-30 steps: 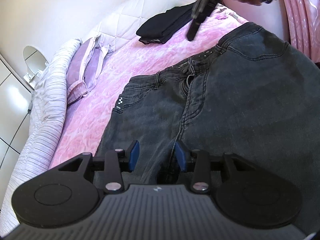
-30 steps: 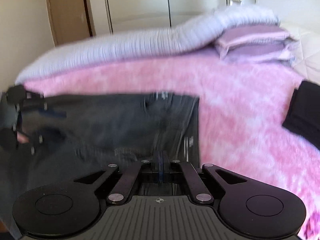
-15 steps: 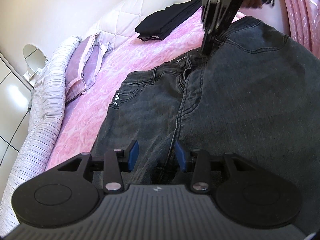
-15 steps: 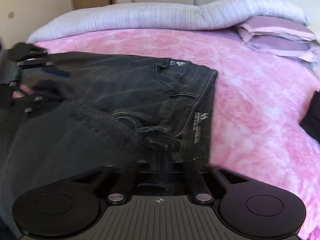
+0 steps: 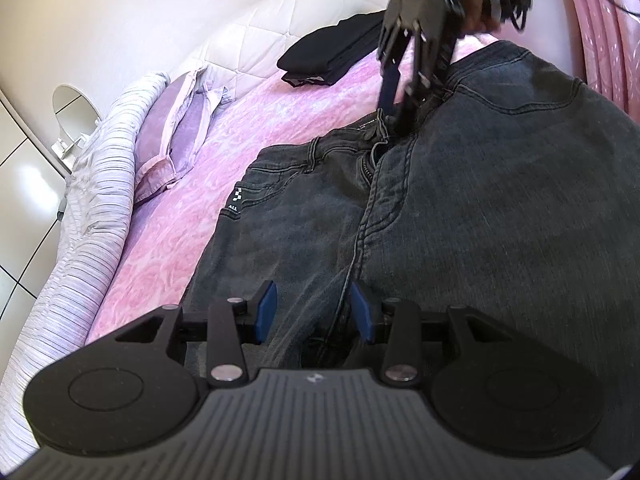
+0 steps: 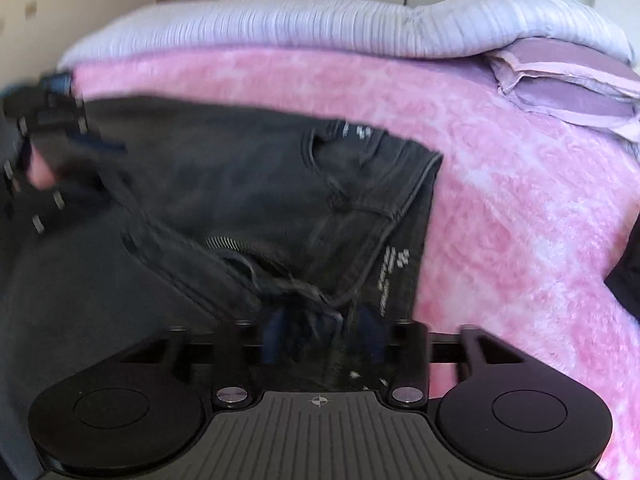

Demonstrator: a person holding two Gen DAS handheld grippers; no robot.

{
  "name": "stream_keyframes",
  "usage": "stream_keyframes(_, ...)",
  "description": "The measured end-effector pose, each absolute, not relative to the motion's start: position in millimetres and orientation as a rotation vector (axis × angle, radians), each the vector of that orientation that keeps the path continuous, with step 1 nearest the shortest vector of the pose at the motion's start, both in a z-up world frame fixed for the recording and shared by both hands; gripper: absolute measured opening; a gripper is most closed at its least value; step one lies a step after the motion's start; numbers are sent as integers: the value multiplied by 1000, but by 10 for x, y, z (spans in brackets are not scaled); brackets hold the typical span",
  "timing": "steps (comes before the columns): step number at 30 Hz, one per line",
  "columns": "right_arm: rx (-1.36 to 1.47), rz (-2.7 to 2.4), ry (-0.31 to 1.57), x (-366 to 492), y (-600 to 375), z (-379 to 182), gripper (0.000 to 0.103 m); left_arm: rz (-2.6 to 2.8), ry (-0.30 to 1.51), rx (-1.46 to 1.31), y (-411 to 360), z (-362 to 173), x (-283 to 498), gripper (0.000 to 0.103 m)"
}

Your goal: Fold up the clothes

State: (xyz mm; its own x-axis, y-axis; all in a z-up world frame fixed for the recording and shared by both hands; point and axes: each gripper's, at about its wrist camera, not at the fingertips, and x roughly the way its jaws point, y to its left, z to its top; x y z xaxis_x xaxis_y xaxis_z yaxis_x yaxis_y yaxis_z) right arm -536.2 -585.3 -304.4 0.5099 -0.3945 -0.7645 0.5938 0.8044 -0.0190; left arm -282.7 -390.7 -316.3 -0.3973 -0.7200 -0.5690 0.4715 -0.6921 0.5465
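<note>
Dark grey jeans lie spread on the pink bedspread, waistband toward the headboard; they also show in the right wrist view. My left gripper is open, its blue pads on either side of the crotch seam, low over the denim. My right gripper is open at the waistband by the zipper fly, with denim bunched between its pads; in the left wrist view it shows pointing down onto the waistband.
A folded black garment lies near the white quilted headboard. Lilac pillows and a striped rolled duvet line the bed's far side. Pink curtains hang at the right.
My right gripper has come down from above the bed onto the waistband at the fly and opened from shut. My left gripper has stayed open over the crotch seam.
</note>
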Motion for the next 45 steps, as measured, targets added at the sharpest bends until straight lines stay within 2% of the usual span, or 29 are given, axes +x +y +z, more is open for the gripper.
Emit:
stream_keyframes(3,330,-578,778,-5475,-5842,-3095,53,-2121,-384,1057,-3914,-3176,-2822,37)
stream_keyframes(5,361,-537,761,-5521,-5799,-3067,18,-2119,-381,1053,-3913,-3181,-2821,37)
stream_keyframes(6,362,-522,762,-5532,-5767,-3042,15,-2116,-381,1047,-3910,-3177,-2820,37)
stream_keyframes(10,315,-531,748,-5520,-5610,-2897,13,-2103,-381,1024,-3896,-3160,-2814,37)
stream_keyframes(17,153,-641,606,-5439,-5421,-2376,12,-2080,-381,983,-3872,-3130,-2804,39)
stream_keyframes(22,258,-661,732,-5171,-5941,-2693,13,-2063,-327,1003,-4010,-3175,-2861,38)
stream_keyframes(24,344,-681,749,-5187,-6048,-2873,26,-2063,-319,1012,-4037,-3195,-2885,38)
stream_keyframes(26,416,-702,763,-5207,-6134,-3024,30,-2064,-330,1015,-4036,-3202,-2887,38)
stream_keyframes(27,406,-720,761,-5233,-6110,-3012,39,-2067,-328,1012,-4040,-3209,-2879,38)
stream_keyframes(30,380,-752,756,-5308,-6063,-2982,52,-2075,-317,1004,-4059,-3224,-2864,38)
stream_keyframes(38,526,-646,663,-5356,-6355,-3100,53,-2075,-300,995,-4081,-3233,-2880,38)
stream_keyframes(39,556,-646,653,-5372,-6388,-3110,49,-2076,-296,986,-4078,-3230,-2878,38)
stream_keyframes(40,583,-638,641,-5388,-6410,-3108,40,-2077,-292,978,-4076,-3226,-2875,38)
stream_keyframes(41,591,-615,631,-5397,-6385,-3065,21,-2078,-287,970,-4073,-3223,-2873,38)
stream_keyframes(42,558,-618,631,-5395,-6320,-2995,15,-2078,-283,961,-4070,-3219,-2871,37)
stream_keyframes(45,458,-634,591,-5439,-6198,-2710,14,-2091,-304,940,-4054,-3192,-2928,36)
